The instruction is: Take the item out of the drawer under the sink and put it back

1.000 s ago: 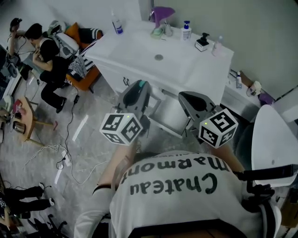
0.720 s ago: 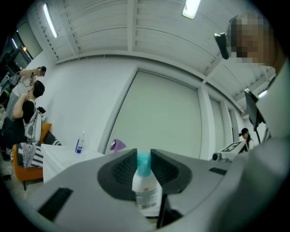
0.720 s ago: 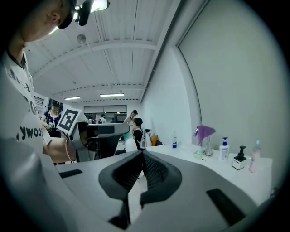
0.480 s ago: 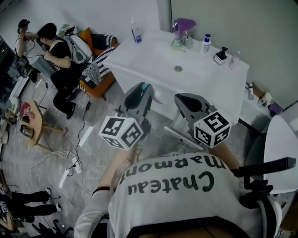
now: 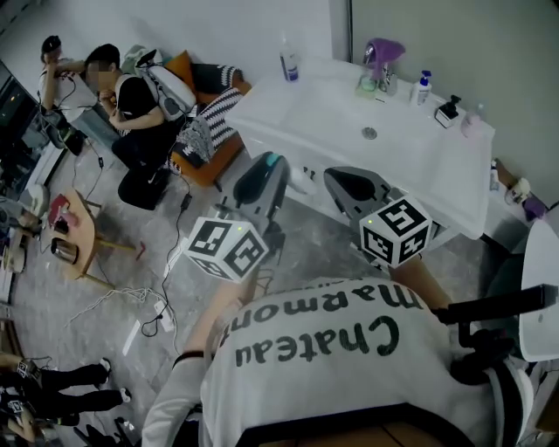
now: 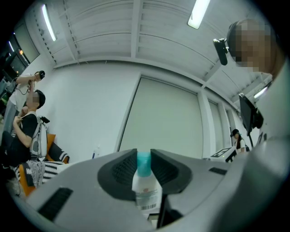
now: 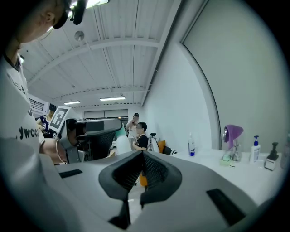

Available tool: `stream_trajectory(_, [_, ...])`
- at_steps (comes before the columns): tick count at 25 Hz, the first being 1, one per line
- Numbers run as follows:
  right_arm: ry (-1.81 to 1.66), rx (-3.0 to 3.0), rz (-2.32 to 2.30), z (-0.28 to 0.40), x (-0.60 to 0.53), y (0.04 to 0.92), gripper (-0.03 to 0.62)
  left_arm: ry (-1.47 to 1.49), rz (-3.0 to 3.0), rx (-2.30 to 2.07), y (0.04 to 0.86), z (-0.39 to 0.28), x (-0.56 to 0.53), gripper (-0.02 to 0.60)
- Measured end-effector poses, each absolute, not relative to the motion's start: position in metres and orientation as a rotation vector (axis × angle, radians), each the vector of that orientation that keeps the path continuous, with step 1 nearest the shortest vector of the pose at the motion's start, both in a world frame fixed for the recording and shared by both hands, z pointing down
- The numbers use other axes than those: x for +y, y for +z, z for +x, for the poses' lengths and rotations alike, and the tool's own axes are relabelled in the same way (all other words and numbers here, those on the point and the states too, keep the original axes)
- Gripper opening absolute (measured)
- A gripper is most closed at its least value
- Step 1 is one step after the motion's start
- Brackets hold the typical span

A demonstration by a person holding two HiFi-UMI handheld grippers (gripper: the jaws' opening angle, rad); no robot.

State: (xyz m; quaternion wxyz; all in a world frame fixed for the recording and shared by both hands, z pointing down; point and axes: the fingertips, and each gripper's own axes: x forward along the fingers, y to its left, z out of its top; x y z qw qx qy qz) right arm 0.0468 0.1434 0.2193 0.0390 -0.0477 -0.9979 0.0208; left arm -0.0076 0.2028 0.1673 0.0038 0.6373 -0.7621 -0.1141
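Bottle with a teal cap is clamped in the left hand-held gripper, held in the air on the near side of the sink counter. Taking it out looks done, and returning it to the drawer is left. The right hand-held gripper is closed and empty.

Head view: even, cool, rather dim indoor light. White sink is the brightest patch, no hard glare; shadows near it soft and faint. Fairly sharp, mild bend at edges. Both gripper views: strong fisheye, black corners, walls and ceiling bowed. Tube lamps overhead blown out w/ slight bloom in left gripper view; far strips paler in right gripper view. Bottle close to lens looks soft, bkgd sharper.
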Motion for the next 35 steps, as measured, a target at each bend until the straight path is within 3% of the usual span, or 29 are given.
stream_trajectory(17, [0.058,-2.958,-0.331,-0.051,0.235,0.249,0.011,-0.445,1.855,-2.457,0.193,-0.080,0.301,0.097])
stream_trajectory(35, [-0.040,-2.918,-0.376,-0.186,0.190,0.255,0.011,-0.444,1.855,-2.510,0.191,-0.210,0.254,0.097])
